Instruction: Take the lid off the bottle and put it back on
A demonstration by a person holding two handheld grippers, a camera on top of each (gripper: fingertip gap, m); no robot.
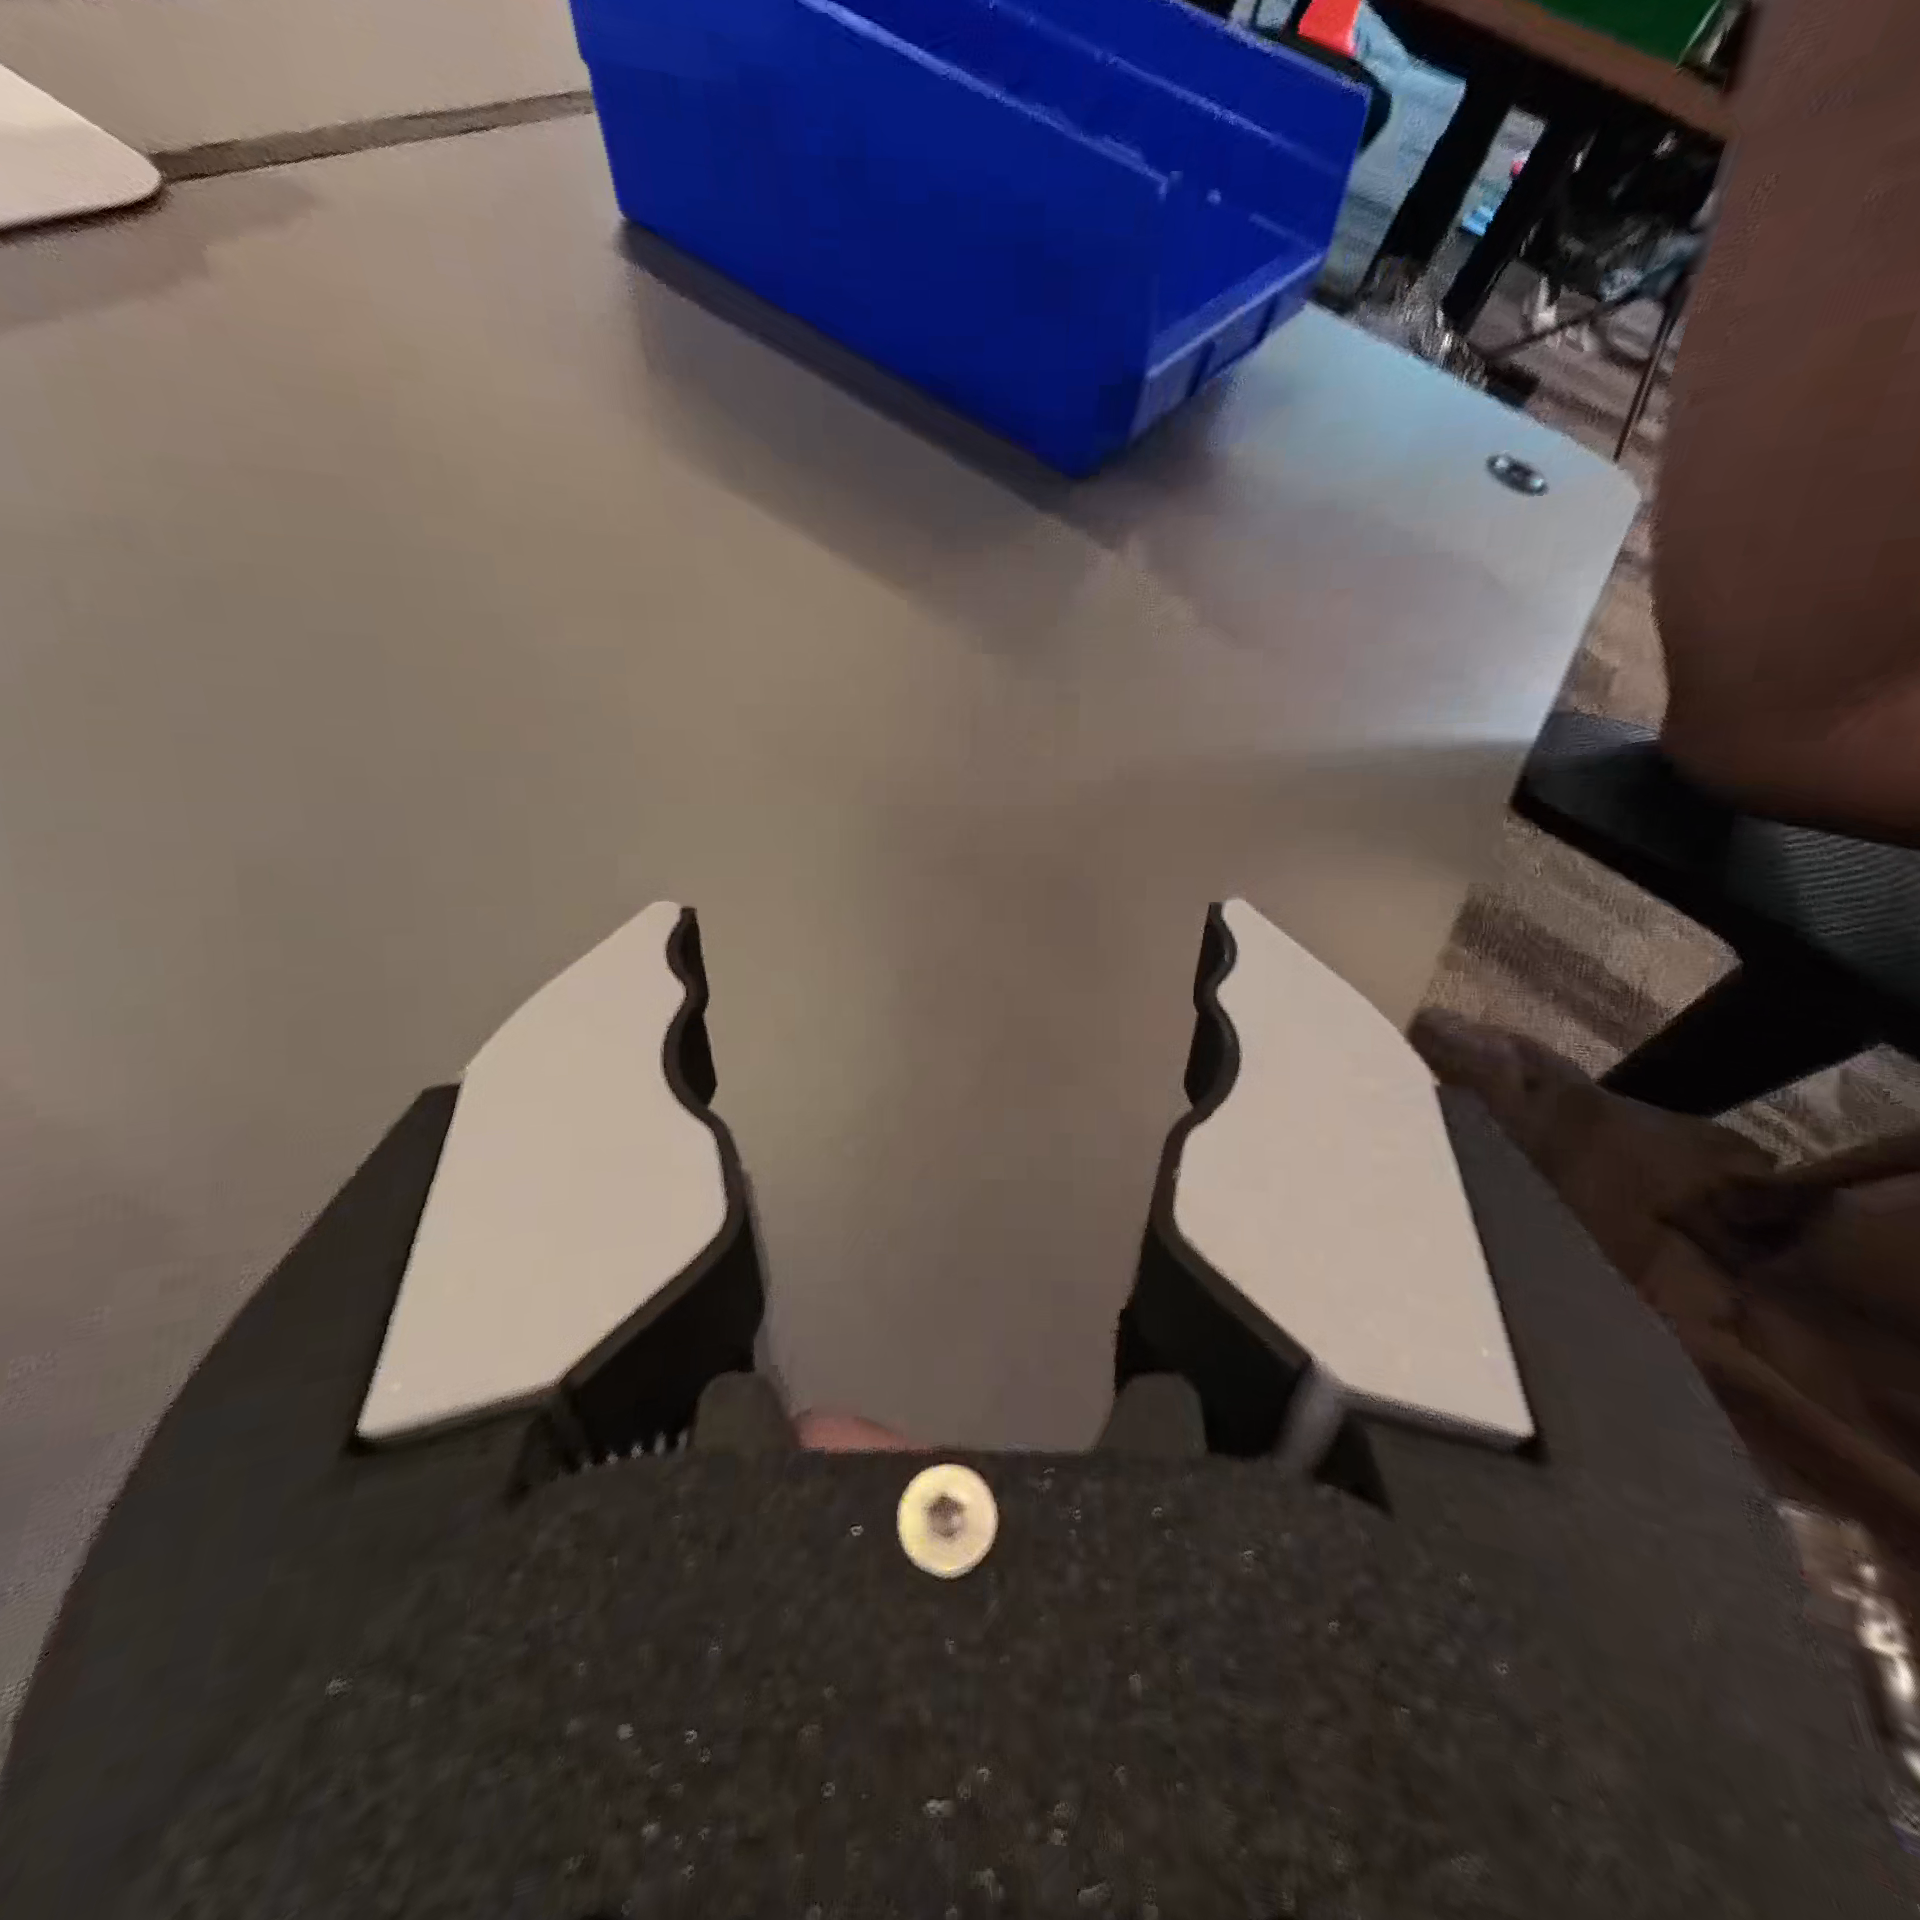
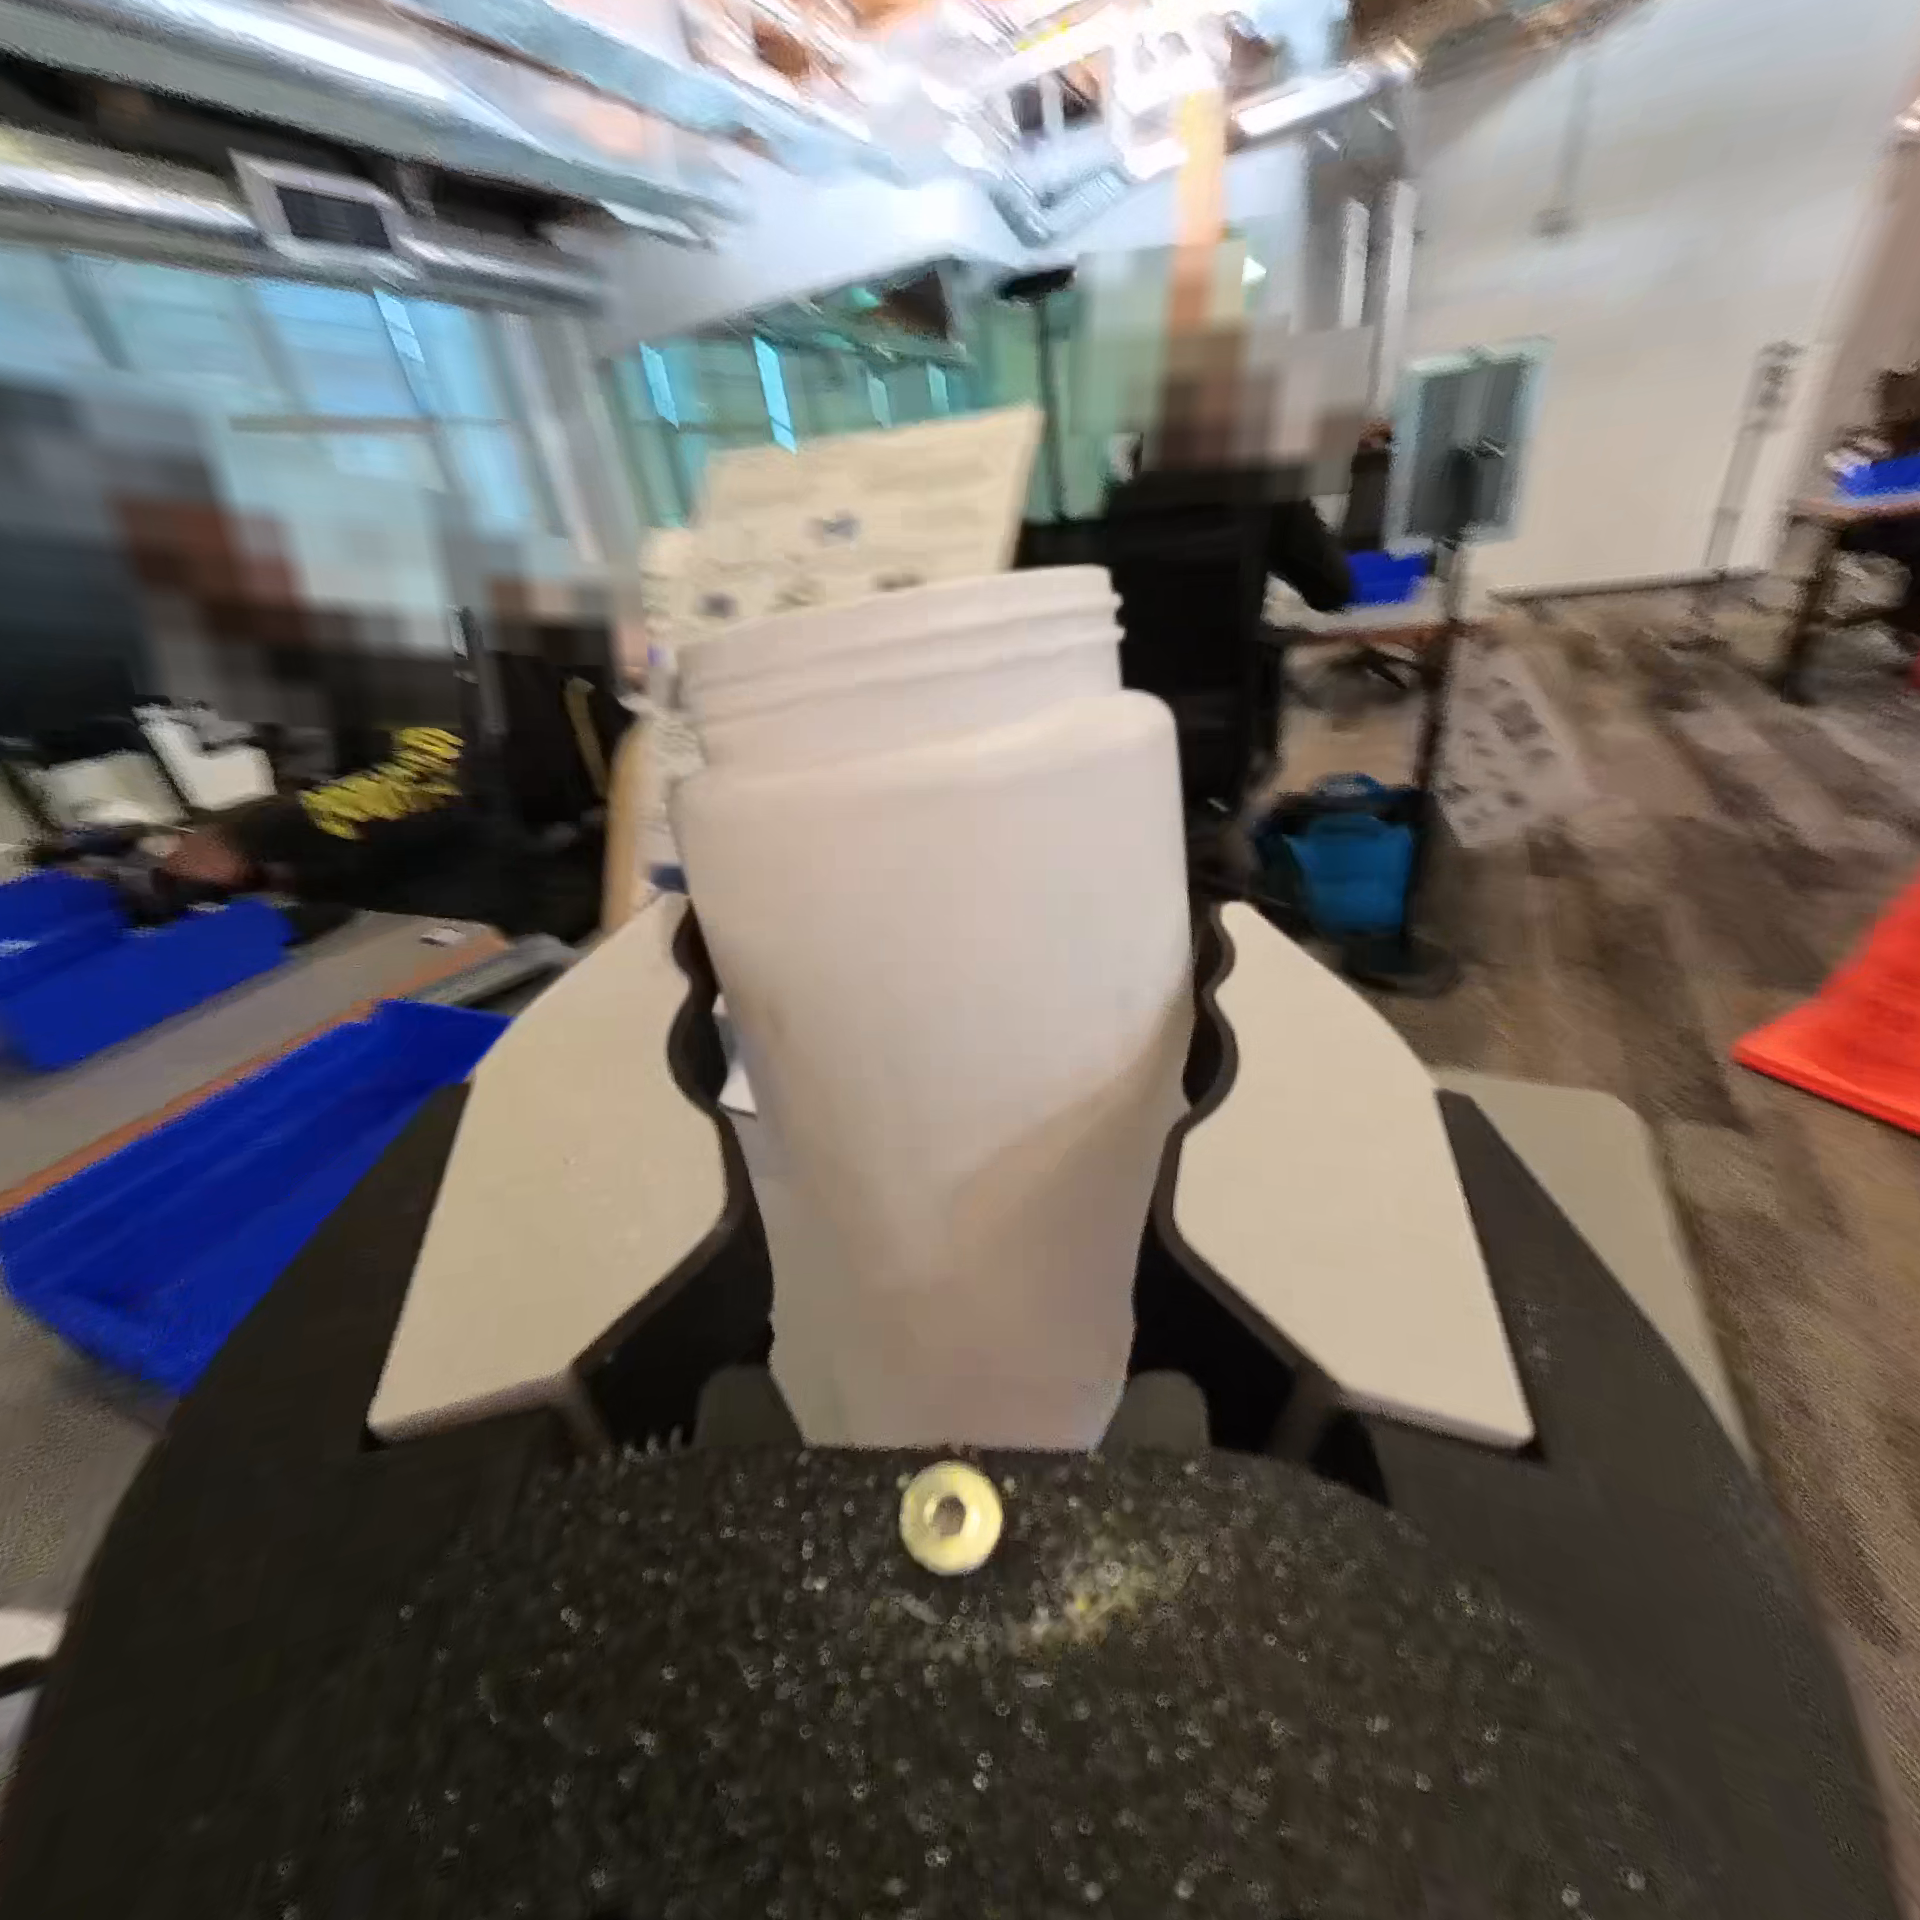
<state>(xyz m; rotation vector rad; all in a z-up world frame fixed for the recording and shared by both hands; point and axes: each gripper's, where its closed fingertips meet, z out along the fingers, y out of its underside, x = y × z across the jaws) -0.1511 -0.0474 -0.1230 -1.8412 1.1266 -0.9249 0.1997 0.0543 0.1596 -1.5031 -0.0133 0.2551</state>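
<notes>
My right gripper is shut on a white plastic bottle and holds it up in the air, both pads pressed on its body. The bottle's threaded neck is bare, with no lid on it. A loose paper label sticks up behind the neck. My left gripper is open and empty over the grey table. No lid shows in either view.
A blue bin stands on the table ahead of my left gripper. A white object lies at the far left. A hand and a dark chair are at the table's right edge. Blue bins and an orange cone show behind the bottle.
</notes>
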